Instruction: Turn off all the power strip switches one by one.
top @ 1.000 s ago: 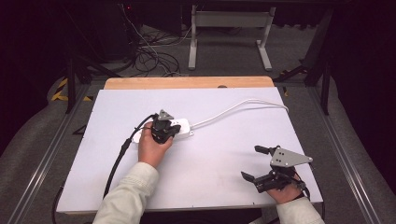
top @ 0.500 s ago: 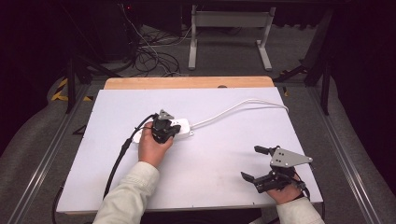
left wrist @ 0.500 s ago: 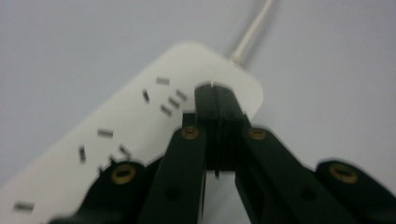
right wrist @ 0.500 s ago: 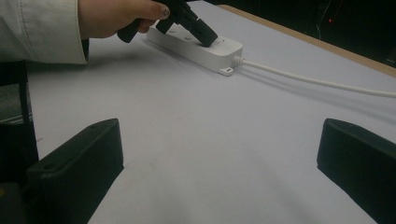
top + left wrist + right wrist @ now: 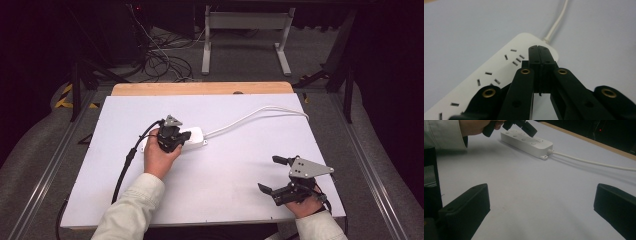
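Observation:
A white power strip lies left of the middle of the white board, and its white cord runs off to the back right. My left gripper is shut, with its closed tips just over the strip's cord end and nothing between the jaws. In the left gripper view its tips meet above the sockets, near where the cord leaves. My right gripper rests at the front right, open and holding nothing. From the right gripper view the strip and the left gripper lie farther off.
The white board sits on a table with a wooden strip along its far edge. A black cable trails from the left gripper to the front left. Beyond the table are floor cables and a metal stand.

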`<action>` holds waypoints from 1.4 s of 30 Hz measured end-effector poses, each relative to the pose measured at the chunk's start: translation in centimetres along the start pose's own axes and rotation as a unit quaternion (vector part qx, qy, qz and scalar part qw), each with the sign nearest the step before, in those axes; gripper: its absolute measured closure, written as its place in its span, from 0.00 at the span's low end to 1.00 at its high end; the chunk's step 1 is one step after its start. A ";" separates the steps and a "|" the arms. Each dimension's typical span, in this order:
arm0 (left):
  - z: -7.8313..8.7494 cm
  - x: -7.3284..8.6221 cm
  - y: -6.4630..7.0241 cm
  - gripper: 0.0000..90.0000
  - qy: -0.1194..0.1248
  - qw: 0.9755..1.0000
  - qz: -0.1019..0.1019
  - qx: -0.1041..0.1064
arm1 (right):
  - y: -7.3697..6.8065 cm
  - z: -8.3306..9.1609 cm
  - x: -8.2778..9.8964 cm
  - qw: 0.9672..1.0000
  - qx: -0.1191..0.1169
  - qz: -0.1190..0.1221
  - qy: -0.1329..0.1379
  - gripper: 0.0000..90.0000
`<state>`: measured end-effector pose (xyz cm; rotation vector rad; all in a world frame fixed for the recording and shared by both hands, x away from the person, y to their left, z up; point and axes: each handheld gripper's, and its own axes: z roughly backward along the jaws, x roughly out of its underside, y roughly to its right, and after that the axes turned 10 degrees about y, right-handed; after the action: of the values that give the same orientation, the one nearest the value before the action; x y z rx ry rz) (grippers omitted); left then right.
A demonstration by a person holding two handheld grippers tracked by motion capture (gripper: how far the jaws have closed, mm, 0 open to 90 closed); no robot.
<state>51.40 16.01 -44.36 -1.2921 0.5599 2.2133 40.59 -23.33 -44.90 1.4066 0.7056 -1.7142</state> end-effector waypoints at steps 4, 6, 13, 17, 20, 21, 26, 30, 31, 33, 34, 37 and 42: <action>1.1 -0.4 0.4 0.90 0.009 1.000 -0.005 0.014 | -0.1 0.1 0.0 1.000 0.001 0.001 0.001 0.01; 1.8 -0.6 0.5 0.87 0.018 1.000 -0.004 0.022 | -0.1 0.1 0.0 1.000 0.001 0.002 0.002 0.01; 4.8 -1.4 0.6 0.68 0.049 0.998 -0.015 0.026 | 0.0 0.1 -0.1 1.000 0.002 0.002 0.002 0.01; 6.4 -1.5 0.6 0.63 0.077 0.996 -0.023 0.044 | -0.1 0.1 -0.1 1.000 0.003 0.003 0.001 0.01; 7.6 -1.5 0.7 0.57 0.093 0.994 -0.039 0.047 | -0.1 0.1 -0.1 1.000 0.003 0.004 0.001 0.01; 7.9 -1.4 0.9 0.56 0.102 0.993 -0.036 0.053 | -0.1 0.1 -0.1 1.000 0.003 0.003 0.001 0.01; 9.4 -0.8 1.2 0.48 0.122 0.989 -0.052 0.060 | -0.1 0.1 -0.1 1.000 0.003 0.002 0.002 0.01; 10.4 -0.1 1.2 0.41 0.120 0.989 -0.062 0.063 | -0.1 0.1 -0.1 1.000 0.003 0.002 0.002 0.01; 10.6 0.1 1.1 0.38 0.120 0.988 -0.069 0.062 | -0.1 0.1 -0.1 1.000 0.003 0.001 0.001 0.01; 11.1 0.7 1.0 0.34 0.120 0.988 -0.067 0.067 | -0.1 0.1 -0.1 1.000 0.003 0.001 0.002 0.01; 11.2 0.9 1.0 0.33 0.121 0.988 -0.061 0.068 | -0.1 0.1 -0.1 1.000 0.003 0.000 0.002 0.01; 11.8 1.7 0.8 0.28 0.122 0.988 -0.064 0.064 | -0.1 0.1 -0.1 1.000 0.002 0.001 0.002 0.01; 12.7 3.1 0.3 0.25 0.121 0.988 -0.072 0.064 | -0.2 0.0 -0.1 1.000 0.001 0.000 0.001 0.01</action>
<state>41.45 23.86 -41.20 -1.4938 0.6668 1.8852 40.43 -23.26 -44.82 1.4106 0.7054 -1.7141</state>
